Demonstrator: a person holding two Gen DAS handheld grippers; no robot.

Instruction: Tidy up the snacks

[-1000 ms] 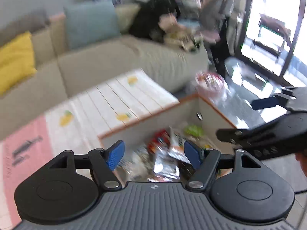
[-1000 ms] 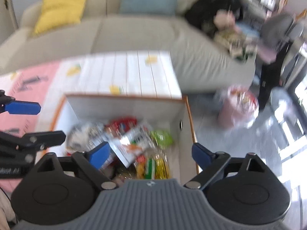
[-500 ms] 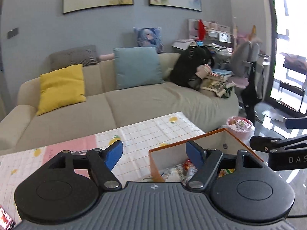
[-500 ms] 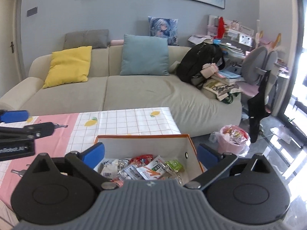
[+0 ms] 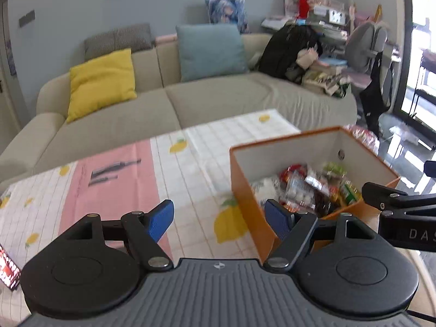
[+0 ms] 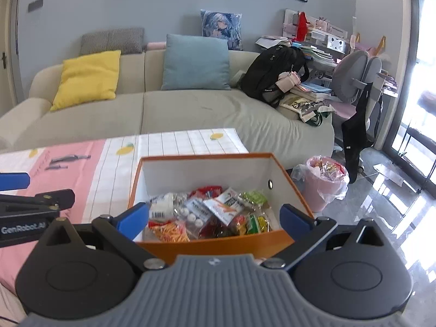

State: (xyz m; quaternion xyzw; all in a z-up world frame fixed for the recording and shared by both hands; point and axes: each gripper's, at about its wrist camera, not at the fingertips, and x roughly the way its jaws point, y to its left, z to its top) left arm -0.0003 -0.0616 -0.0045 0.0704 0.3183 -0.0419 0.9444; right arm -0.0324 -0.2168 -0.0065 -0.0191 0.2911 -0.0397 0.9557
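An orange box (image 6: 218,245) with white inner walls stands on the table's right end. Several snack packets (image 6: 215,215) lie jumbled in it, also visible in the left wrist view as snack packets (image 5: 308,188). My right gripper (image 6: 215,215) hangs open just before the box's near wall, its blue fingertips (image 6: 135,215) spread about as wide as the box, gripping nothing. My left gripper (image 5: 219,216) is open and empty over the tablecloth, by the box's (image 5: 245,196) left near corner. Each gripper shows at the edge of the other's view.
The table wears a white lemon-print cloth (image 5: 190,169) with a pink strip. A phone (image 5: 8,269) lies at its left edge. Behind stands a beige sofa (image 6: 190,109) with cushions and a black backpack (image 6: 272,73). A pink waste bin (image 6: 327,190) stands right of the table.
Both views swung up from a close, steep, blurred look into the box and drew back, so the box now sits farther ahead. Both pairs of jaws spread slightly wider.
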